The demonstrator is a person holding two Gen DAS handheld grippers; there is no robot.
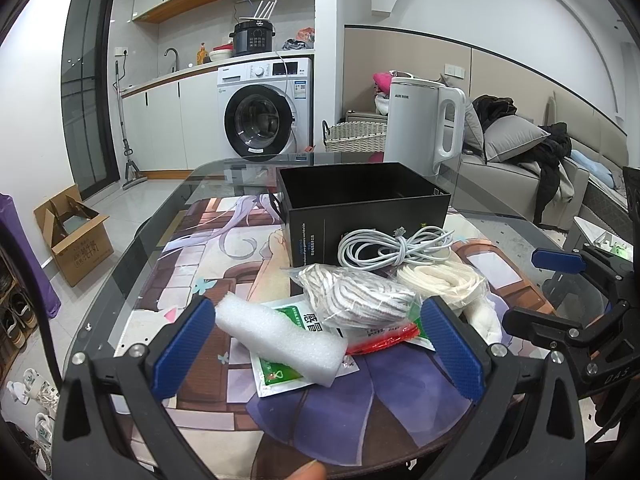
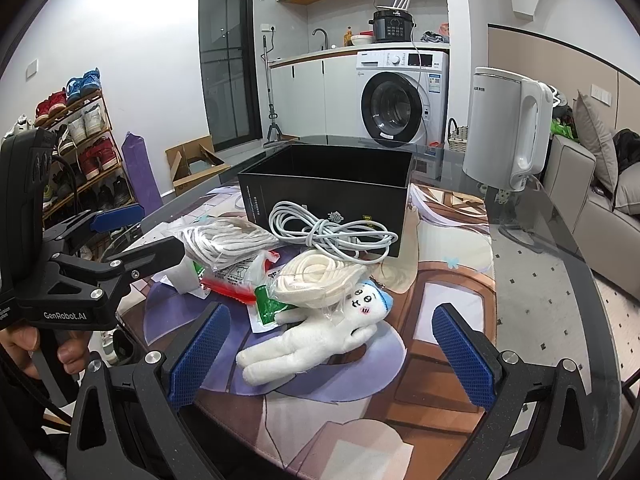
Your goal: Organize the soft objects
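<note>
A pile lies on the printed mat in front of an open black box (image 1: 362,196) (image 2: 328,184). In it are a white foam block (image 1: 280,338), a bagged striped rope (image 1: 356,292) (image 2: 224,240), a bagged cream rope (image 1: 438,276) (image 2: 320,276), a coiled white cable (image 1: 394,248) (image 2: 328,230), green-and-red sachets (image 1: 280,376) (image 2: 240,284) and a white plush toy (image 2: 316,340) (image 1: 486,318). My left gripper (image 1: 316,344) is open, its jaws either side of the foam block. My right gripper (image 2: 332,354) is open around the plush toy.
A white electric kettle (image 1: 424,124) (image 2: 504,128) stands on the glass table (image 1: 132,280) behind the box to the right. A washing machine, a wicker basket, a cardboard box, a shoe rack and a sofa stand beyond the table.
</note>
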